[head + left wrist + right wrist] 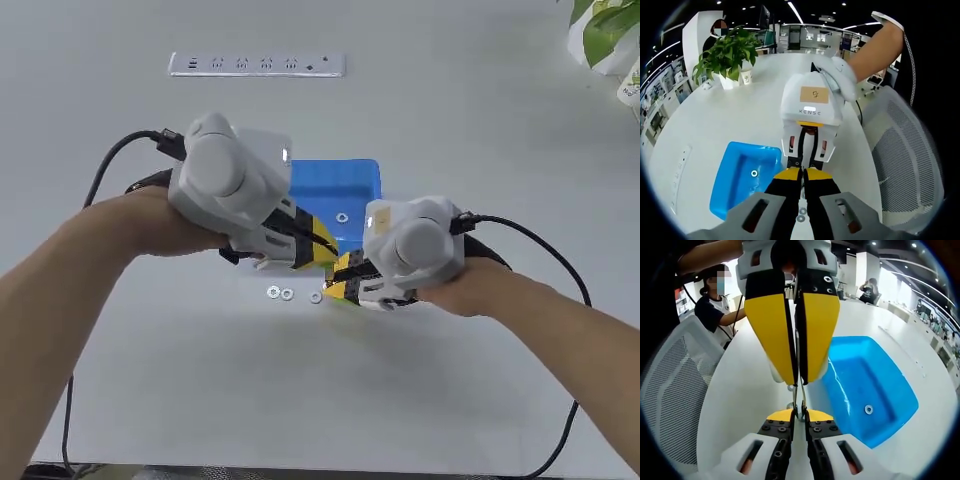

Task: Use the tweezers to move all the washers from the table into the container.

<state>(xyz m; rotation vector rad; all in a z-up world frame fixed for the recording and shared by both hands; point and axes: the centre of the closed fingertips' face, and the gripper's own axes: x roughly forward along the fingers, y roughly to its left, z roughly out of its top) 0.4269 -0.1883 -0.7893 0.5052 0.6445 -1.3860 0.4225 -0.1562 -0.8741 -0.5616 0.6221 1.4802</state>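
Thin metal tweezers point(799, 390) run between the two grippers, which meet tip to tip. My left gripper point(325, 245) is shut on one end, its yellow jaws point(797, 375) coming down from above in the right gripper view. My right gripper point(799, 415) is shut on the other end and faces the left one point(801, 175). Three washers point(287, 294) lie on the white table just under the jaws. The blue container point(350, 180) sits right behind the grippers, with one washer point(342, 217) on its floor, also visible as a washer point(868, 409) in the right gripper view.
A white power strip point(257, 65) lies at the table's far side. A potted plant point(605, 30) stands at the far right corner. A mesh chair point(905, 160) is beside the table, and a seated person point(715, 305) is beyond it. Black cables trail from both grippers.
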